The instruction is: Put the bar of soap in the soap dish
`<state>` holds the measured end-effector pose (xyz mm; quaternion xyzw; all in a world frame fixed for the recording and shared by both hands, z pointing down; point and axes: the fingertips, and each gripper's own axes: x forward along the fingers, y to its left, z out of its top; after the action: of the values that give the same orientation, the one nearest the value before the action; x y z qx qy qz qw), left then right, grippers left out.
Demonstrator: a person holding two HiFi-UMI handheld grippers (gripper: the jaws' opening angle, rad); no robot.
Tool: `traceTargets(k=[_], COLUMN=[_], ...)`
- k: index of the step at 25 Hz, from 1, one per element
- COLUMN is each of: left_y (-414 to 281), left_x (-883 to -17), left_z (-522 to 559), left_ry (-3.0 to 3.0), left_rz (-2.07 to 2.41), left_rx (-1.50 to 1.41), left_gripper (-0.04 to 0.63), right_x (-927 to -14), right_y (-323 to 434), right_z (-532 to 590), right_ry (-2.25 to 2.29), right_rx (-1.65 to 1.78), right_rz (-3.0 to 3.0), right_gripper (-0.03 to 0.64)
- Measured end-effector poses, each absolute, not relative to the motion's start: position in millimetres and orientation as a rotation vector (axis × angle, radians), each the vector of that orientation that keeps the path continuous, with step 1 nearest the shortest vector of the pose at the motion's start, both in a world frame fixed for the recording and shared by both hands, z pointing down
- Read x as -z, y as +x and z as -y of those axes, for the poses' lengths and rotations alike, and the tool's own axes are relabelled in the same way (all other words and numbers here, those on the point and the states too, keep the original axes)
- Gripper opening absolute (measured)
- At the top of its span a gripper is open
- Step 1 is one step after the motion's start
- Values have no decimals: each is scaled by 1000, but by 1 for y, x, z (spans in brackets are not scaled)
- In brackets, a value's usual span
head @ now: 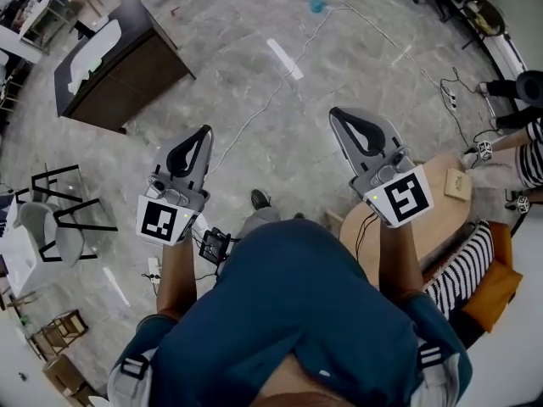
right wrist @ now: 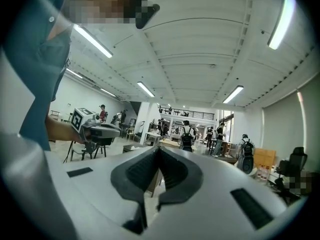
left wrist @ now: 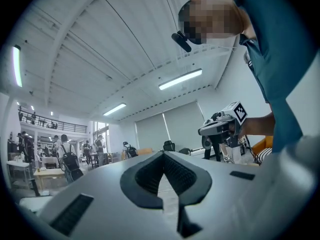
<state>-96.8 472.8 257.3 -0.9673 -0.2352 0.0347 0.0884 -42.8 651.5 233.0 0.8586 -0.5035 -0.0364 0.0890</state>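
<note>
No bar of soap and no soap dish shows in any view. In the head view my left gripper (head: 204, 132) and right gripper (head: 336, 113) are held out level over the grey marble floor, side by side and apart. Both have their jaws closed tip to tip with nothing between them. In the left gripper view my own jaws (left wrist: 162, 154) meet at the tip, and the right gripper (left wrist: 220, 126) shows off to the side. In the right gripper view its jaws (right wrist: 158, 148) are also shut, and the left gripper (right wrist: 97, 129) shows at the left.
A dark cabinet (head: 119, 66) stands at the far left. At the right a round wooden table (head: 437, 214) carries a small tan flat object (head: 458, 183). Cables and a white power strip (head: 284, 58) lie on the floor. Black chair frames (head: 64, 202) stand at left. People with backpacks (right wrist: 187, 136) stand ahead.
</note>
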Motion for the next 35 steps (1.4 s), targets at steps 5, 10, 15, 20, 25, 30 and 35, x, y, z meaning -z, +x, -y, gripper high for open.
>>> traceTargets(k=[5,10,15,20,25,30,35], left_y=[-58,-32,-13,12,49,101,151], left_x=[-245,-238,-249,-257,-261,-262,-255], left_z=[-429,-400,-374,-357,-340,-335,-340], left_ry=[-2872,-2851,-2884,-2901,-2919,-2920,-2903], left_rz=[730,780,743,698,616,555,471], left_rx=[-174,-232,-148,-150,-121,-94,-144], left_gripper=[3,3,3,3,3,3,3], right_x=[-224,-218,-219,-229,-236,-236,-236], right_y=[-11,15,38,72,117,173,227], right_z=[-607,-572,-546,-527,-505,-490,-487], right_ry=[2551,2547,2494,2472,2450,2429,2406], right_rx=[147,175,192,173,172,179,156], right_rz=[1459,1438,1468,1517,1600,1685,1768], right_gripper=[14,14,14,14,14,14,14])
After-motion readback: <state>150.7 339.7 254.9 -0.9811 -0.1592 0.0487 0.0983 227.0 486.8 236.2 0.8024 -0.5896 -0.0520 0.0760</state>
